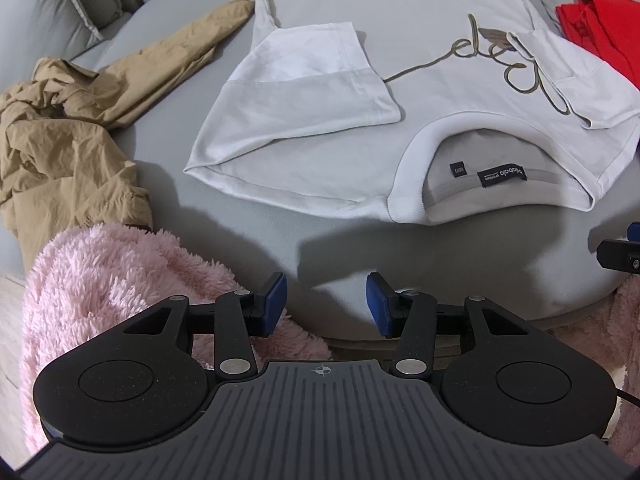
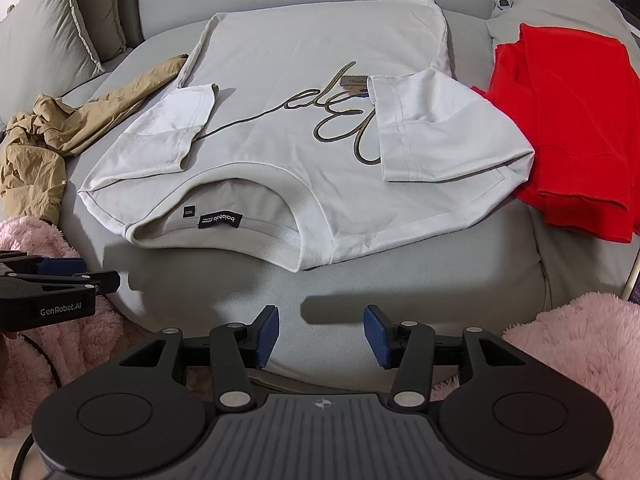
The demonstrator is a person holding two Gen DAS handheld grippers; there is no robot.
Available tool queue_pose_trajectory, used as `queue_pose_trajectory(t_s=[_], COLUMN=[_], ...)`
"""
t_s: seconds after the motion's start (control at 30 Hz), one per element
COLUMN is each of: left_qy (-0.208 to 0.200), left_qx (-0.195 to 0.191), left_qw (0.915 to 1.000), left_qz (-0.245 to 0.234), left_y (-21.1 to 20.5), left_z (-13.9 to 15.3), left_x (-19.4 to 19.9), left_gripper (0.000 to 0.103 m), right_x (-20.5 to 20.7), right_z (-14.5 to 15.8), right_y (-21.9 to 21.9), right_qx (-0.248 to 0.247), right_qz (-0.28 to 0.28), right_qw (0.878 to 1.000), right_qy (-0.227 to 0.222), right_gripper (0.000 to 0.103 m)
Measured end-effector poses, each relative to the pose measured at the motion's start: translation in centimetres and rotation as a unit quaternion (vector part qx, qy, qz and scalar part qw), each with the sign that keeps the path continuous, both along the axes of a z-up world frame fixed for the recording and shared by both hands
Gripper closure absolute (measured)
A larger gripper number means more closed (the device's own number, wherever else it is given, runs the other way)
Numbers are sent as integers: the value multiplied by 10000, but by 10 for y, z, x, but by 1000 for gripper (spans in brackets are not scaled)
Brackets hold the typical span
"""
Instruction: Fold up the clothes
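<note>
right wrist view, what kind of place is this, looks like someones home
Most likely a living room at home: clothes lie on a grey upholstered sofa with a piped cushion at the back, and a fluffy pink blanket drapes its front edge.

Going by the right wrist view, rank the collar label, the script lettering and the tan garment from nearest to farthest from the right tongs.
From the right tongs:
1. Collar label, straight ahead inside the neckline.
2. Script lettering, farther up the shirt's chest.
3. Tan garment, crumpled far off to the left.
</note>
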State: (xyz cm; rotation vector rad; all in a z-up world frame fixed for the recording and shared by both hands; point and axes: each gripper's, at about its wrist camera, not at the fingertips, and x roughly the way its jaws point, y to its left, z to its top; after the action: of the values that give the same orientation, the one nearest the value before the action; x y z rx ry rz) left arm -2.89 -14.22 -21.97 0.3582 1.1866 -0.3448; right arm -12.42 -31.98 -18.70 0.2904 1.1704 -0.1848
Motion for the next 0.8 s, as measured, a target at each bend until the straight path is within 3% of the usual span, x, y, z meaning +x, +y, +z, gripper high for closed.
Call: queue_pose_trajectory(t_s=[0.2,0.3,0.47,0.57,0.63,0.8], left_qy=[-34,-24,60,301,538,947], left_qx=[-22,-51,-241,-565,-847,-1634], left_qw=[9999,9997,9994,9975,9918,9632], left_qz=[-103,-250,-231,315,794,1914], left_y=[-2,-5,-4,6,16,37], left_z=[3,6,11,10,7,2], left_x=[-2,-4,-3,8,17,37], left_gripper=[53,47,47,47,47,47], right_x=[-1,-3,-6,-11,-13,-16], right_z=[3,7,12,12,11,7], right_y=[-4,-12,-31,-51,-61,-79], right_qx=[-5,3,93,330,477,739], right_qz=[-64,-222,-568,-1012,-1246,-1601], right_qw=[9999,9995,9976,9933,9898,9826], right_qy=[-94,-212,-389,-461,-495,-588], right_gripper=[55,55,53,49,47,44])
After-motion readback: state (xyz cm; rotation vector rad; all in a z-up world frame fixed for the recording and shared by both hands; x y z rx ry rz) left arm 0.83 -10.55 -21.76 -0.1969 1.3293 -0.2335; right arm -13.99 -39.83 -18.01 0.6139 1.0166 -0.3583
